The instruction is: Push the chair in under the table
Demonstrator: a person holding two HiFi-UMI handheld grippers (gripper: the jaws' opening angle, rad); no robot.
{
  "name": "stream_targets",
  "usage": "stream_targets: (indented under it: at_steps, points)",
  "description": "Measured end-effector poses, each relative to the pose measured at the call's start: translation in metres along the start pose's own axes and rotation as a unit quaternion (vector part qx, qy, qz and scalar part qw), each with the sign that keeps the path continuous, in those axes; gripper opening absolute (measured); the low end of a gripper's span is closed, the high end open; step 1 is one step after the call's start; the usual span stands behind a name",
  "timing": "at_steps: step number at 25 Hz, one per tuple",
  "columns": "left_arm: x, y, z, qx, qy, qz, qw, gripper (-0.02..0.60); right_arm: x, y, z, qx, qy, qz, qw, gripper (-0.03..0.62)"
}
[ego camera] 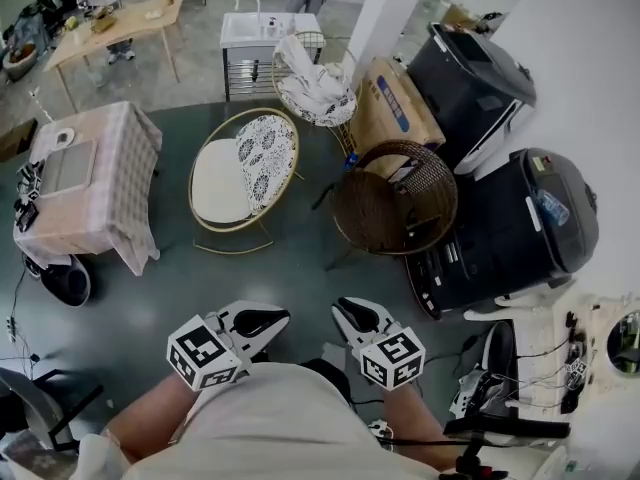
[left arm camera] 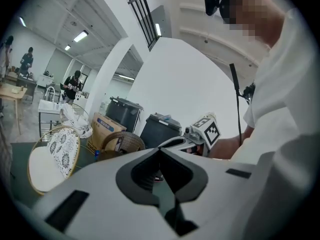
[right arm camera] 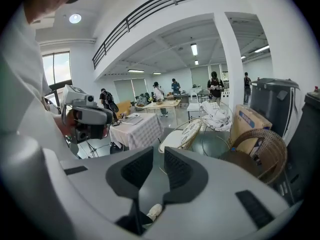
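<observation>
Standing on a dark green floor, looking down, with 2 grippers held near the body, side by side and apart. Left gripper: closed tip to tip, gripping nothing. Right gripper: parted by a narrow slit, pads bare, gripping nothing. Farther off, straight ahead: round gold-framed chair with white seat and patterned cushion, upright, well apart from both grippers. Left of that chair, across a strip of floor: table under a checked cloth, not touching the chair. Right of the chair: brown wicker chair, next to 2 large dark bins. At the far side: wire basket heaped with white cloth, cardboard box, white sink unit
</observation>
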State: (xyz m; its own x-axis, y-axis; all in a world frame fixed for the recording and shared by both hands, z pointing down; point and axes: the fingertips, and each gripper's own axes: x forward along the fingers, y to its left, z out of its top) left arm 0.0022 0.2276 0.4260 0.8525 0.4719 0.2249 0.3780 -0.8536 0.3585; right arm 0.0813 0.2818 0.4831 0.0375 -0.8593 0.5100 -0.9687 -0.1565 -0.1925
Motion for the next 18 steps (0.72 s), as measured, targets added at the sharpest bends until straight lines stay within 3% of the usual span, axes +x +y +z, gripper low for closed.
stream_targets:
  at_steps: [4,9,14,18]
  points:
    - [-0.017,0.06,0.014,-0.013,-0.004,0.031,0.9994,0.012,0.061,-0.028,0.02,0.012,0.031,0.004,0.999,0.135]
    - [-0.032,0.121,0.025,-0.048,-0.026,0.086,0.9948,0.012,0.138,-0.084,0.042,0.055,0.056,0.014,0.997,0.164]
    - [-0.042,0.2,0.045,-0.063,-0.037,0.165,0.9836,0.012,0.235,-0.159,0.087,0.061,0.065,0.027,0.996,0.208]
    - [-0.044,0.249,0.073,-0.074,-0.044,0.225,0.9707,0.012,0.326,-0.227,0.094,0.095,0.109,0.036,0.989,0.236]
